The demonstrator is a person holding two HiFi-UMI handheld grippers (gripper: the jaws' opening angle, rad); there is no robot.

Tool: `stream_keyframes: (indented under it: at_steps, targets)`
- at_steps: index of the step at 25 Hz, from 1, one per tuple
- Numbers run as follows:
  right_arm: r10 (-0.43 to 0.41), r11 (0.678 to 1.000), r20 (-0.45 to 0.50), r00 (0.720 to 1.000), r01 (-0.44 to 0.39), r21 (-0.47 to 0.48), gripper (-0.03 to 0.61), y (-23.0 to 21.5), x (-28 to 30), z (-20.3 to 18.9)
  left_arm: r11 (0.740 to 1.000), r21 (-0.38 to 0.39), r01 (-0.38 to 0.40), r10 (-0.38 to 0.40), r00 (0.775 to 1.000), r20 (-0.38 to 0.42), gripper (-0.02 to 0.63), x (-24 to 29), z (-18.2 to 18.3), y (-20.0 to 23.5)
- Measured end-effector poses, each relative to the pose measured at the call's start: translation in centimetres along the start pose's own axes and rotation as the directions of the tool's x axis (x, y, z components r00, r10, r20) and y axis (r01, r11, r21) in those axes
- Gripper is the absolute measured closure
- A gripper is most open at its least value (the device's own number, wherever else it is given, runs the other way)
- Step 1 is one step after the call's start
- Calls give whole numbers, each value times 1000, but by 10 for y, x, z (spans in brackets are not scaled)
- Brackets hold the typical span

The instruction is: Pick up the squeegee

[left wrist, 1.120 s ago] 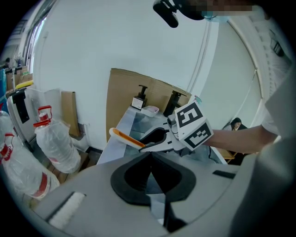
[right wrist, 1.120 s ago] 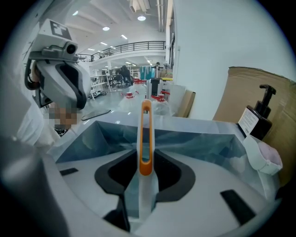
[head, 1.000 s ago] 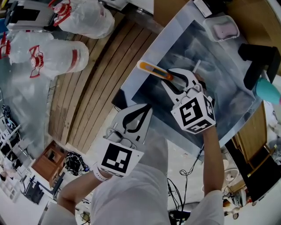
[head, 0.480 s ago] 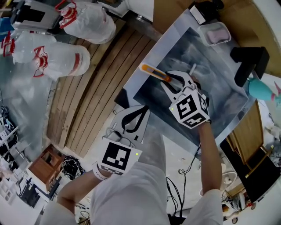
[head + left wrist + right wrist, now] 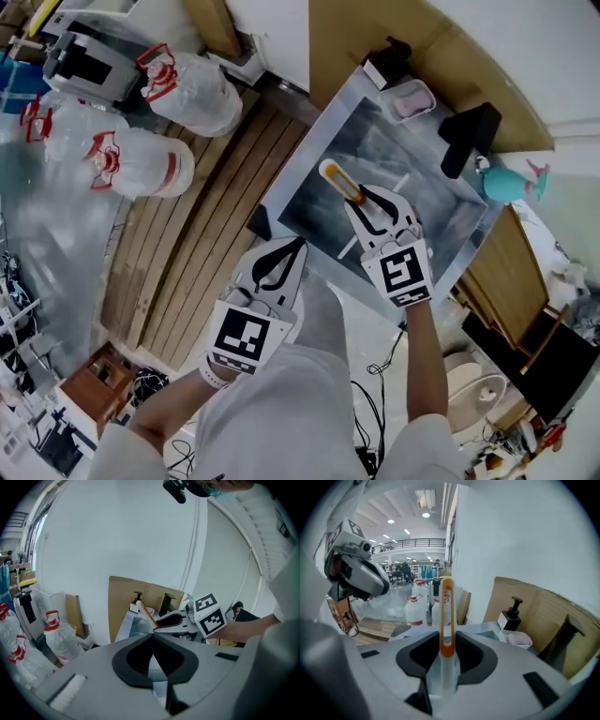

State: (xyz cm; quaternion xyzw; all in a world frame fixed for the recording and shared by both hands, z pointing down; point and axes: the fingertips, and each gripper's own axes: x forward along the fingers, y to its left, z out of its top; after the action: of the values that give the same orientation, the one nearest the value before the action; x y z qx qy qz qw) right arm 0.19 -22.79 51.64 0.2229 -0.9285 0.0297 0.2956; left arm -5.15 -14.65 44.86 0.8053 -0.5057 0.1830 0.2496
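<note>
My right claw [image 5: 447, 641] is clamped on the squeegee [image 5: 446, 613], orange end poking out at 12 o'clock. Head view adds the grey board [image 5: 309, 159] under it, and my left claw [image 5: 286, 246] at 8 o'clock, tips together, empty.

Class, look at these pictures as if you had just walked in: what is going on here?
A person is working with a two-jaw gripper in each hand. The right gripper is shut on the squeegee, gripping its handle, and holds it over the panel on the table. The orange end of the handle sticks out past the jaws. The left gripper is shut with nothing in it and hangs nearer the person, off the panel's near edge. So the squeegee is in hand.
</note>
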Motion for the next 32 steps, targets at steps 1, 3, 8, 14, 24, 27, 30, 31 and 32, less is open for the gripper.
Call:
stream_keyframes:
  at_steps: [1, 3, 8, 14, 24, 27, 30, 31, 32]
  targets:
    - [-28, 999, 23, 999, 28, 18, 472, -2, -14, 11, 1000, 3, 2, -2, 1000, 13, 609, -6, 7, -4]
    - [-87, 995, 67, 994, 84, 47, 472, -5, -42, 32, 1000, 11, 6, -7, 999, 39, 609, -17, 20, -10]
    - [-237, 970, 151, 960, 224, 96, 472, -6, -106, 80, 999, 40, 26, -30, 995, 97, 609, -44, 53, -21]
    - [-416, 906, 236, 878, 379, 186, 472, -4, -180, 118, 996, 83, 39, -54, 980, 189, 609, -69, 88, -34]
    - [-636, 765, 274, 721, 542, 348, 472, 17, -287, 138, 994, 87, 72, -92, 962, 259, 609, -114, 114, -44]
    - [-666, 739, 261, 699, 571, 357, 472, 24, -303, 129, 994, 87, 67, -88, 959, 268, 609, -118, 113, -45]
    - [-682, 722, 245, 689, 580, 377, 472, 26, -311, 116, 994, 83, 66, -86, 958, 272, 609, -116, 114, -46]
    - [-685, 717, 239, 688, 581, 385, 472, 27, -312, 112, 994, 84, 66, -87, 958, 274, 609, -115, 114, -47]
    - [-687, 714, 232, 689, 580, 392, 472, 28, -313, 107, 994, 86, 66, -88, 957, 277, 609, -114, 115, -48]
